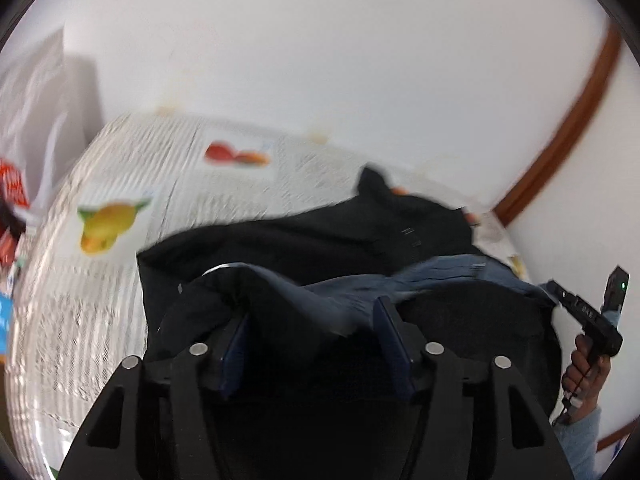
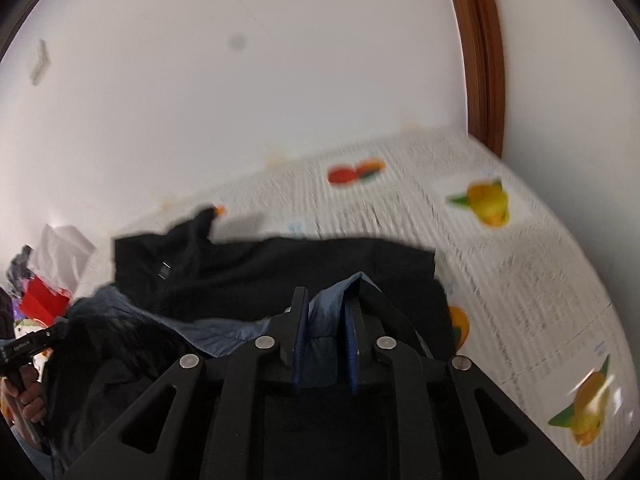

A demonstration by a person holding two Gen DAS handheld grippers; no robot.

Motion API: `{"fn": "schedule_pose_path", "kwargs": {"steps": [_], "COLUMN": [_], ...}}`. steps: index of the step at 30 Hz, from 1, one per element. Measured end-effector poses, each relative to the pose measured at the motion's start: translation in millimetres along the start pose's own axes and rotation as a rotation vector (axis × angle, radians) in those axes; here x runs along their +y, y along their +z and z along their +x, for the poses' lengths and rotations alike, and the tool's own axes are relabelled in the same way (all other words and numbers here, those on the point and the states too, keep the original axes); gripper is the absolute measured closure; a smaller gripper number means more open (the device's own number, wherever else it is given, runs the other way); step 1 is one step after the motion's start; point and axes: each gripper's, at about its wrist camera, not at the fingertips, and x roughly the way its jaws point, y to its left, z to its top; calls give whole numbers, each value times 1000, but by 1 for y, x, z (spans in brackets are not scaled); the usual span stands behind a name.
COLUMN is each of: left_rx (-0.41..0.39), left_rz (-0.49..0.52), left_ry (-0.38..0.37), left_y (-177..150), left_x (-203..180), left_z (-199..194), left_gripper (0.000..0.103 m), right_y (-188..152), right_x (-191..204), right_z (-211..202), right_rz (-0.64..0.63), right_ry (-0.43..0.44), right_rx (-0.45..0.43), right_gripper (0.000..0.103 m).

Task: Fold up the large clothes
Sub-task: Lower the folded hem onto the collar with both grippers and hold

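The large black jacket with a blue-grey quilted lining (image 1: 320, 240) lay spread on the bench, which was covered by a white cloth printed with fruit pictures (image 1: 120, 184), close to the white wall. The left gripper (image 1: 316, 320) had its fingers (image 1: 386, 312) standing released, the lining fabric draped loosely between them without being pinched. The right gripper (image 2: 326, 312) had its fingers (image 2: 300, 320) narrowly apart around a raised fold of the lining; whether they pressed on it could not be told.

The step in hand looked like laying a folded edge down and letting go. Doing it well would mean releasing both sides evenly, then drawing the fingers straight back so the cloth was not dragged. Snagging the soft lining on withdrawal seemed the main risk. Smoothing the fold flat afterwards would help.
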Motion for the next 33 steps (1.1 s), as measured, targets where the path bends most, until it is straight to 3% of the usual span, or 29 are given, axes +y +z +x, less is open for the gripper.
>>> {"fn": "schedule_pose_path", "kwargs": {"steps": [3, 6, 8, 12, 16, 20, 25, 33], "left_rx": [-73, -108, -98, -49, -9, 22, 32, 36], "left_rz": [30, 66, 85, 102, 141, 118, 94, 111], "left_ry": [-26, 7, 47, 149, 254, 300, 310, 333], "left_y": [-1, -5, -7, -12, -17, -15, -12, -2], "left_x": [-9, -16, -17, -15, -7, 11, 14, -1], "left_z": [-23, -35, -30, -2, 25, 44, 60, 84], "left_gripper": [39, 34, 34, 34, 34, 34, 35, 35], "right_y": [6, 7, 4, -11, -23, -17, -9, 8], "right_x": [12, 24, 35, 63, 74, 53, 27, 10], "right_z": [-34, -55, -50, -12, 40, 71, 97, 118], "right_rz": [-46, -86, -131, -263, -386, -347, -275, -272], "right_ry": [-24, 22, 40, -12, -162, -239, -199, -177], "right_rx": [-109, -145, -112, -17, 39, 65, 134, 153], "right_gripper": [62, 61, 61, 61, 62, 64, 64, 62]}}
